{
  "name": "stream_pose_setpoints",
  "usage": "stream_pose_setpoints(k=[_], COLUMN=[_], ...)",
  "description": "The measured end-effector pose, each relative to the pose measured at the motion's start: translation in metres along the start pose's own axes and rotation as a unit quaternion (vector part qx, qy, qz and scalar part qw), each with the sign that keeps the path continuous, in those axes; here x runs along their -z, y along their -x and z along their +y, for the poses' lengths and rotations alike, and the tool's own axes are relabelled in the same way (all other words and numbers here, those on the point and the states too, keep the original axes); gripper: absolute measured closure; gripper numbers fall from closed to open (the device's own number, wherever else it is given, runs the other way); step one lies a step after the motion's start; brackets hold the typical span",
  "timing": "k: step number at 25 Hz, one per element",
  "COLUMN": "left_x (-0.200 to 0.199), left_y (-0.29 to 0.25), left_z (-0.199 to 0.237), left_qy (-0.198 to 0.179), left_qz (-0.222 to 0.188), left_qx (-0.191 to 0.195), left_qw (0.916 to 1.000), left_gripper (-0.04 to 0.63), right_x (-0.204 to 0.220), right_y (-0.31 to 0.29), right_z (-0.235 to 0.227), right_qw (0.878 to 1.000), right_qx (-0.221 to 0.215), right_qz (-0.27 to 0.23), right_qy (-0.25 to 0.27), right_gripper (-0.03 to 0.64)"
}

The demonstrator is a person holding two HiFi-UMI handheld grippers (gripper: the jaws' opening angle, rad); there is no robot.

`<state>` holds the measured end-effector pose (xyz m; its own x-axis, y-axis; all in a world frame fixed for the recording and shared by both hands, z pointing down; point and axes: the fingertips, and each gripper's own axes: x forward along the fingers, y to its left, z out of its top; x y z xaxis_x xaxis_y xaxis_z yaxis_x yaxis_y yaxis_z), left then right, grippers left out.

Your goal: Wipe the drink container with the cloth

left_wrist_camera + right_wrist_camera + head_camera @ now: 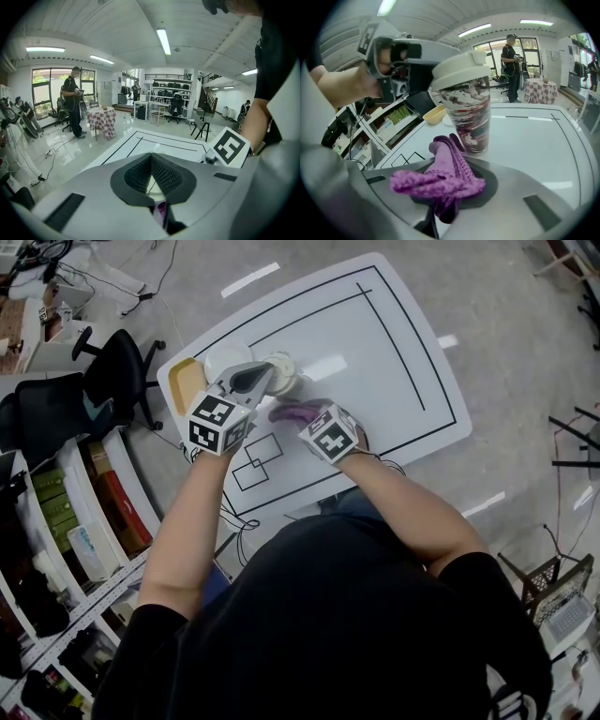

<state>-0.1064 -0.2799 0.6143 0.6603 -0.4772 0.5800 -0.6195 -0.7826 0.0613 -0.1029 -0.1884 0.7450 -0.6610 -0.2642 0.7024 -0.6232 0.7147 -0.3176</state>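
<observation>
The drink container [468,112] is a tall patterned cup with a cream lid [284,371], standing at the far left of the white table [394,352]. My left gripper [258,379] reaches it from the left and is shut on the rim of that lid; a sliver of the white lid [151,186] shows between its pads. My right gripper [305,413] sits just right of the cup, shut on a purple knitted cloth [445,178]. The cloth [292,412] bunches over the jaws and its front end touches the cup's lower side.
A yellow bowl [186,382] and a white plate [225,360] lie beside the cup at the table's left edge. Black office chairs [112,371] and shelving [84,512] stand left of the table. A person [72,101] stands far off.
</observation>
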Motion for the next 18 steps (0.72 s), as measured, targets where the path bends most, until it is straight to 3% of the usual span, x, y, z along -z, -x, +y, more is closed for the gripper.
stream_pose_setpoints(k=[6, 12, 18], left_x=[-0.001, -0.003, -0.002], left_y=[0.002, 0.001, 0.000], left_z=[-0.001, -0.004, -0.003], left_qy=[-0.003, 0.001, 0.001], left_qz=[-0.005, -0.004, -0.006], left_qx=[-0.005, -0.008, -0.014], left_qw=[1.0000, 1.0000, 0.9999], left_gripper=[0.574, 0.574, 0.574], right_x=[0.001, -0.051, -0.082], right_y=[0.060, 0.099, 0.101], right_z=[0.008, -0.006, -0.025], right_qw=[0.998, 0.986, 0.982], right_qx=[-0.004, 0.022, 0.031], right_qz=[-0.025, -0.086, -0.114], right_qy=[0.062, 0.144, 0.147], right_gripper=[0.540, 0.540, 0.539])
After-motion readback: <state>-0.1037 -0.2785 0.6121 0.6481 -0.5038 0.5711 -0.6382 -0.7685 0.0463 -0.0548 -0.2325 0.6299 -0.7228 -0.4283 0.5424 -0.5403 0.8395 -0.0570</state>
